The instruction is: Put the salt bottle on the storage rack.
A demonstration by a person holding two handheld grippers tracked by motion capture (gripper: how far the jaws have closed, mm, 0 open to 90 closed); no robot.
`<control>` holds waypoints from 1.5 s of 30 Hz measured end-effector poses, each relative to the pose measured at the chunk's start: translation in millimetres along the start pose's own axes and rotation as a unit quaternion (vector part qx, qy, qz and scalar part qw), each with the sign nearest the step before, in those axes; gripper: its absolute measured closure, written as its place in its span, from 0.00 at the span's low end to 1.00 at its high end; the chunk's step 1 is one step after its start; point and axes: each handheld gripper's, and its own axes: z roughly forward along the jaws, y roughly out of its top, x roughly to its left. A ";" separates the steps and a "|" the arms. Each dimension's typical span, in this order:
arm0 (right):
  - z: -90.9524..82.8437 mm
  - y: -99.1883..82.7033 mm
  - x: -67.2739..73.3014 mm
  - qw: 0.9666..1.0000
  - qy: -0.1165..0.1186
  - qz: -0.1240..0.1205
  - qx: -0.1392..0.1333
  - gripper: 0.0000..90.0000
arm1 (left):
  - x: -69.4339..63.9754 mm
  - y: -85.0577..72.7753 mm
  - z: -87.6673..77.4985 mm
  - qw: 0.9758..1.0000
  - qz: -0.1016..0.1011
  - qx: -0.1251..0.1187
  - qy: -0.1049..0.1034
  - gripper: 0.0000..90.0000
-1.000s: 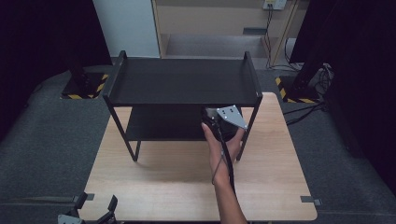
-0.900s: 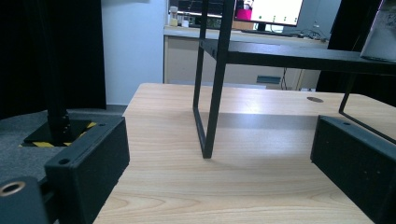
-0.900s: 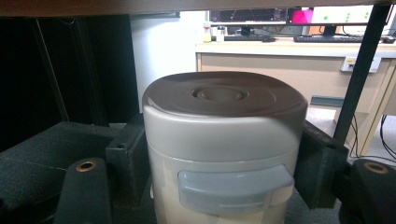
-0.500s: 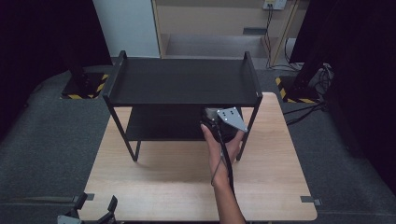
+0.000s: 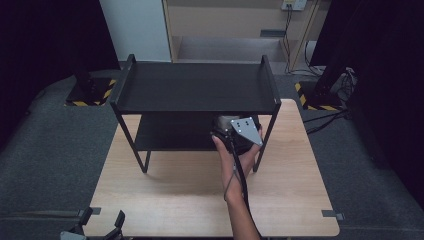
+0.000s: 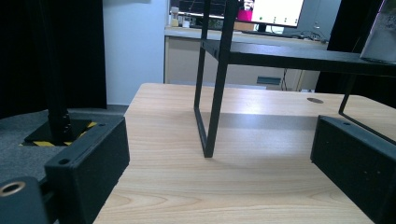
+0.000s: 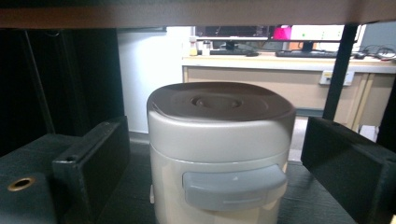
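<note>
A grey-beige canister point(image 7: 219, 154) with a rounded lid and a front latch stands on the lower shelf of a black two-tier rack point(image 5: 195, 85). My right gripper point(image 7: 217, 135) is open with one jaw on each side of the canister, and a small gap shows on both sides. From above, a hand holds the right gripper point(image 5: 235, 131) pushed in under the rack's top shelf at its right front. My left gripper point(image 5: 100, 222) lies at the table's front left edge. In its own view the left gripper point(image 6: 217, 135) is open wide, with nothing between the jaws.
The rack stands on a light wooden table point(image 5: 190, 200), its front legs point(image 6: 210, 102) near the table's middle. Dark carpet surrounds the table. Behind it are a beige cabinet point(image 5: 225, 20), black stands with yellow-black bases point(image 5: 90, 97) and cables point(image 5: 340, 80).
My right gripper has eased back very slightly toward the table's front. The left gripper and the rack have stayed put.
</note>
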 end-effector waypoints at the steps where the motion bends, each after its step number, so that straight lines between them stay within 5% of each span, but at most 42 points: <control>1: -0.4 0.1 0.9 1.000 -0.002 -0.001 0.000 0.08 | 0.1 0.0 -0.1 1.000 0.000 0.000 0.000 0.04; 11: -11.1 -3.6 7.0 1.000 -0.009 0.001 -0.008 0.05 | 1.4 0.2 -1.6 1.000 -0.001 -0.001 0.001 0.04; 24: -64.8 -23.4 10.5 0.999 0.005 0.011 -0.033 0.04 | 1.1 1.4 -0.5 1.000 0.002 0.000 -0.005 0.04; 37: -120.2 -65.7 -17.9 0.998 0.007 0.054 -0.024 0.03 | -1.1 3.3 4.6 1.000 0.008 0.006 -0.013 0.04; 45: -151.7 -92.2 -44.1 0.998 -0.014 0.062 -0.023 0.03 | -3.1 4.4 8.2 1.000 0.013 0.008 -0.014 0.04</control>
